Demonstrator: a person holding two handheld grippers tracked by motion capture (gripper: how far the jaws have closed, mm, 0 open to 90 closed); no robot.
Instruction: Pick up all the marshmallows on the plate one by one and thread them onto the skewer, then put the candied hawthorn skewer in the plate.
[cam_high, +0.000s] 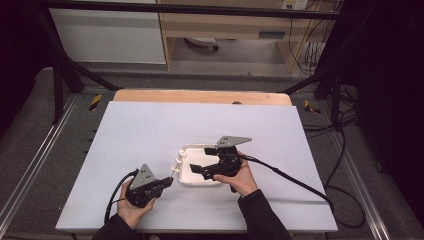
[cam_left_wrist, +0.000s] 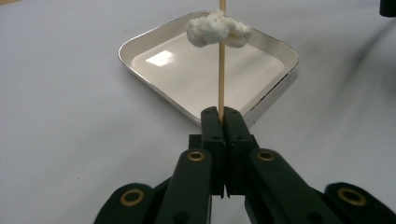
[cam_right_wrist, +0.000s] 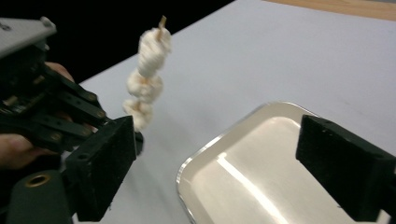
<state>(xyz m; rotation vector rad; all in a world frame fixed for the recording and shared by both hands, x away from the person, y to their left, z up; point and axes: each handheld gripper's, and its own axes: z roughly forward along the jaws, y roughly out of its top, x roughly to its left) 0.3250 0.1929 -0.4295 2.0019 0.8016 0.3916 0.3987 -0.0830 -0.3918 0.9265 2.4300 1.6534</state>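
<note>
A thin wooden skewer (cam_left_wrist: 220, 79) carries white lumps (cam_left_wrist: 217, 29). My left gripper (cam_left_wrist: 222, 116) is shut on its lower end, just outside a corner of the shallow white tray (cam_left_wrist: 126, 51). In the high view the left gripper (cam_high: 170, 181) sits at the tray's (cam_high: 186, 150) left front, with the skewer (cam_high: 176, 164) rising toward the tray's left edge. My right gripper (cam_high: 202, 159) hangs open over the tray with nothing between its jaws. In the right gripper view its jaws (cam_right_wrist: 224, 163) stand wide over the tray (cam_right_wrist: 187, 168), and the skewer's three lumps (cam_right_wrist: 147, 79) stand to the left.
The tray lies on a white tabletop (cam_high: 150, 130) with a wooden strip (cam_high: 200, 96) along the far edge. A black cable (cam_high: 295, 182) trails right from the right gripper. Black frame legs (cam_high: 57, 85) stand at the back corners.
</note>
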